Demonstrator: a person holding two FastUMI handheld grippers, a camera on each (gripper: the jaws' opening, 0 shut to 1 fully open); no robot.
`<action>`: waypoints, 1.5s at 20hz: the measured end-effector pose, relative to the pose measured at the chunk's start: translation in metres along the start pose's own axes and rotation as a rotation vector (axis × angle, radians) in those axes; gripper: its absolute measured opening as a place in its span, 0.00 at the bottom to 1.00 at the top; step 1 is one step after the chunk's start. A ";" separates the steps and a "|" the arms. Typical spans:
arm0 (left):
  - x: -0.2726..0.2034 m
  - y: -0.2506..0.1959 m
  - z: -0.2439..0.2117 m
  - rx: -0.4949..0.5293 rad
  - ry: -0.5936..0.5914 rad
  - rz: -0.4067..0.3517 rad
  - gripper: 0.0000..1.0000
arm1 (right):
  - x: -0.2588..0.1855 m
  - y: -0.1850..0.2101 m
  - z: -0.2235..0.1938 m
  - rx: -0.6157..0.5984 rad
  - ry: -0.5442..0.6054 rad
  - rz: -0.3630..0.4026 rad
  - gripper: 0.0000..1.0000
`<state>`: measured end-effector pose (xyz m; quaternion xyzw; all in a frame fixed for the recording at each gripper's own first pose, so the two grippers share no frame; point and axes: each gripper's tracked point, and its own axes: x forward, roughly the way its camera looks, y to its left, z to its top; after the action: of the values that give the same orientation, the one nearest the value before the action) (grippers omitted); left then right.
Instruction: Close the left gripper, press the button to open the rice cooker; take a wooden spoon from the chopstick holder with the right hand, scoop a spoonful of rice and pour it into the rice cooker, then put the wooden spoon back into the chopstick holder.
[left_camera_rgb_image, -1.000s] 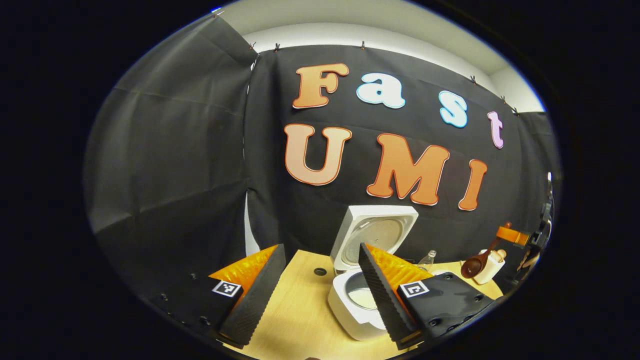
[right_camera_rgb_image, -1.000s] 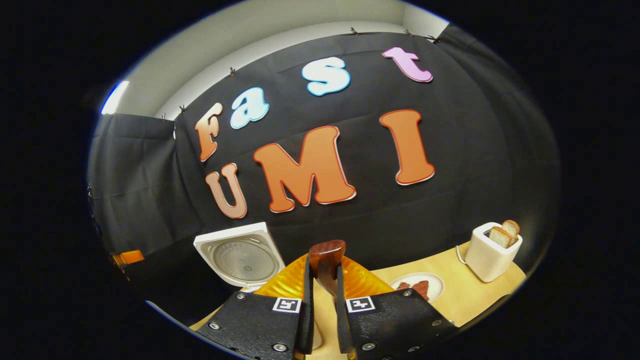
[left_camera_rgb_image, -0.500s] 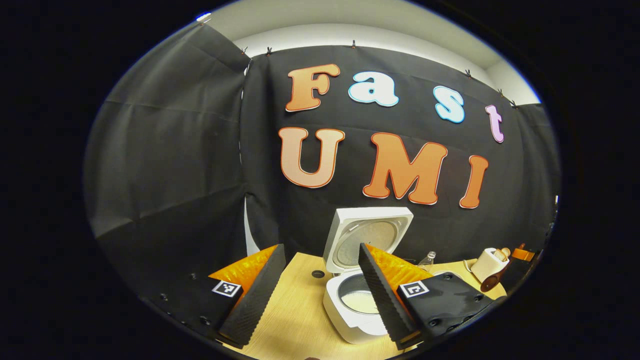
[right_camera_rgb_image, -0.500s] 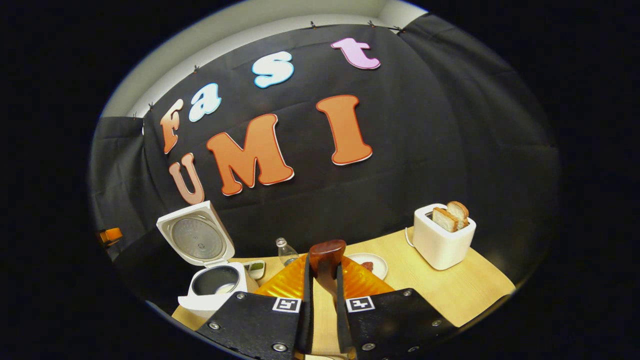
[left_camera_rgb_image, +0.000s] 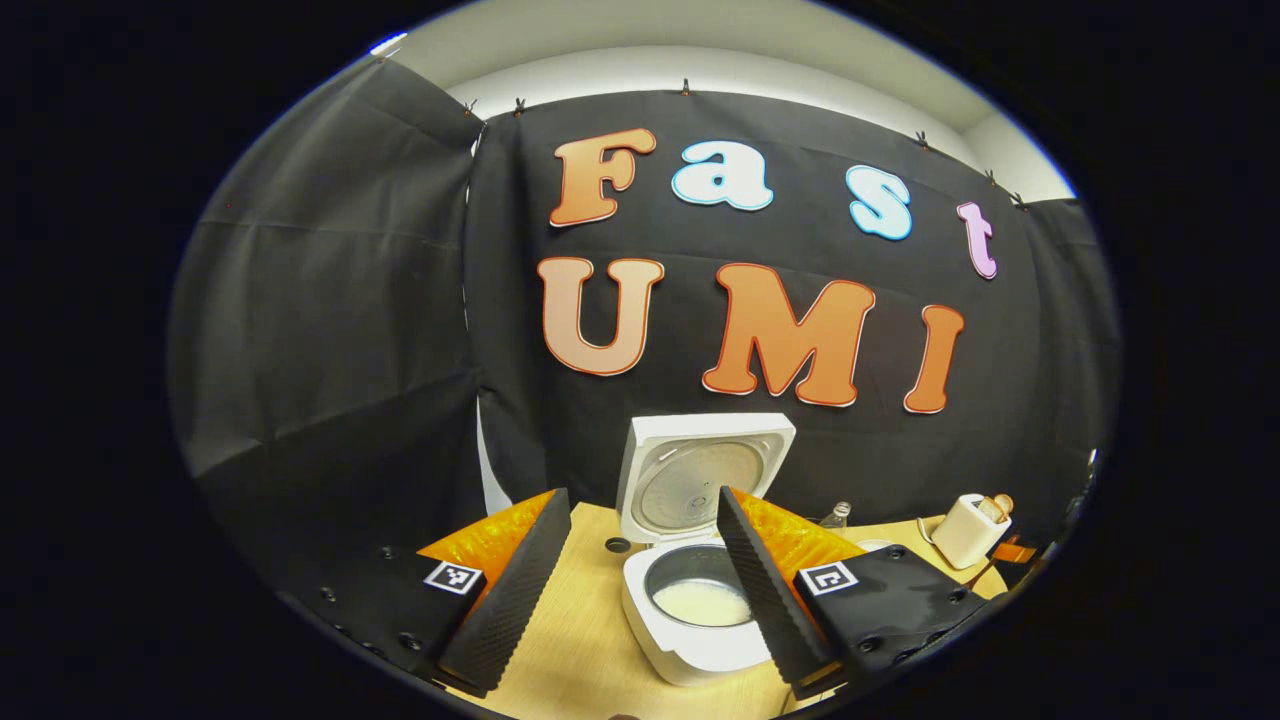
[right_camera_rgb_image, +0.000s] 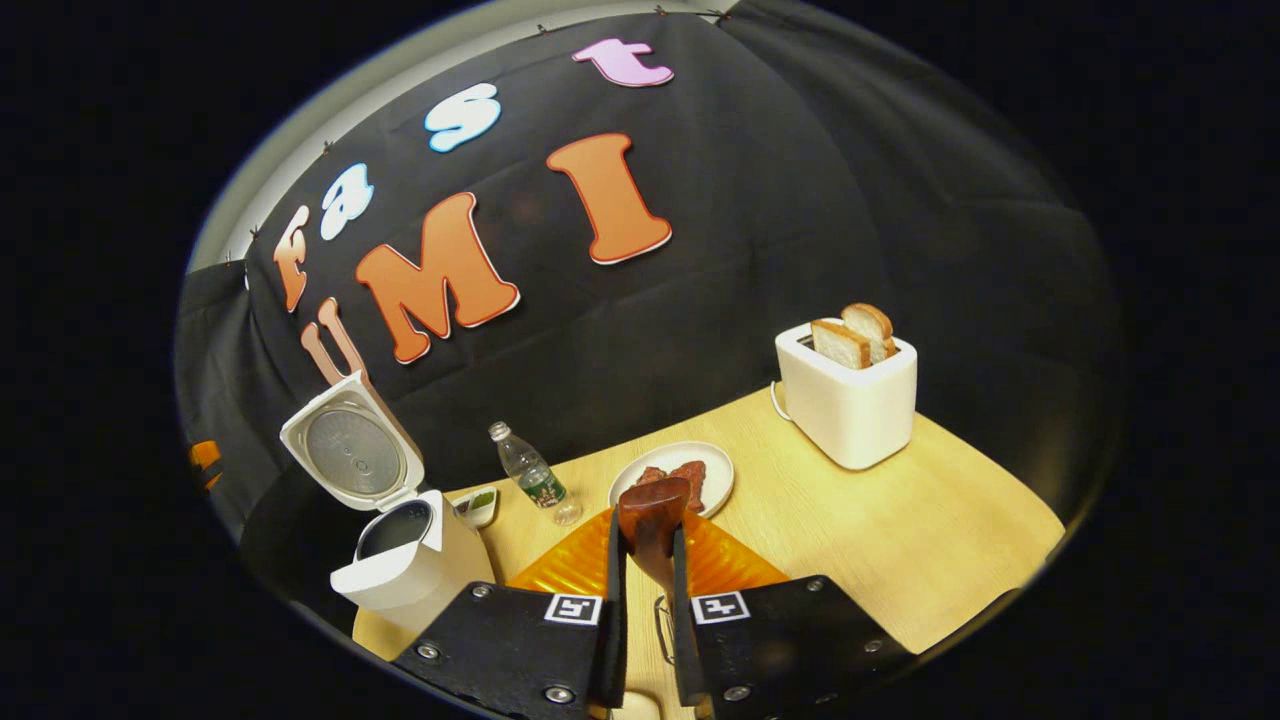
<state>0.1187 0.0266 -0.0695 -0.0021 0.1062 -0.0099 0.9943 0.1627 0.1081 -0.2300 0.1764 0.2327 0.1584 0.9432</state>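
The white rice cooker (left_camera_rgb_image: 690, 640) stands open on the wooden table (left_camera_rgb_image: 585, 640), lid (left_camera_rgb_image: 700, 480) upright, with white rice (left_camera_rgb_image: 700, 603) in its pot. My left gripper (left_camera_rgb_image: 640, 590) is open above the table, its fingers either side of the cooker in the left gripper view, holding nothing. My right gripper (right_camera_rgb_image: 647, 535) is shut on the dark wooden spoon (right_camera_rgb_image: 655, 505), whose bowl sticks up between the fingertips. In the right gripper view the open cooker (right_camera_rgb_image: 410, 570) lies to the lower left of that gripper.
A white toaster (right_camera_rgb_image: 850, 400) with bread slices stands at the back right of the table (right_camera_rgb_image: 900, 540). A plate (right_camera_rgb_image: 715, 470) with reddish food, a small water bottle (right_camera_rgb_image: 530, 480) and a small dish (right_camera_rgb_image: 478, 505) sit between toaster and cooker.
The right gripper, still shut on the spoon, has tilted down and swung away from the cooker, bringing the toaster, plate and bottle into view. The left gripper drifted slightly and stayed open.
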 end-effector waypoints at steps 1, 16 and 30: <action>0.000 -0.002 0.002 0.003 -0.003 0.006 0.99 | 0.002 -0.003 -0.007 0.012 0.011 -0.001 0.19; -0.015 -0.009 -0.002 0.031 0.003 0.024 0.99 | 0.007 -0.046 -0.035 0.166 0.056 -0.071 0.30; 0.034 -0.047 0.055 0.046 -0.053 -0.035 0.99 | -0.066 -0.046 0.052 -0.133 -0.088 -0.227 0.94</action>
<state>0.1628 -0.0211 -0.0228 0.0185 0.0795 -0.0295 0.9962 0.1428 0.0282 -0.1799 0.0927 0.1984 0.0579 0.9740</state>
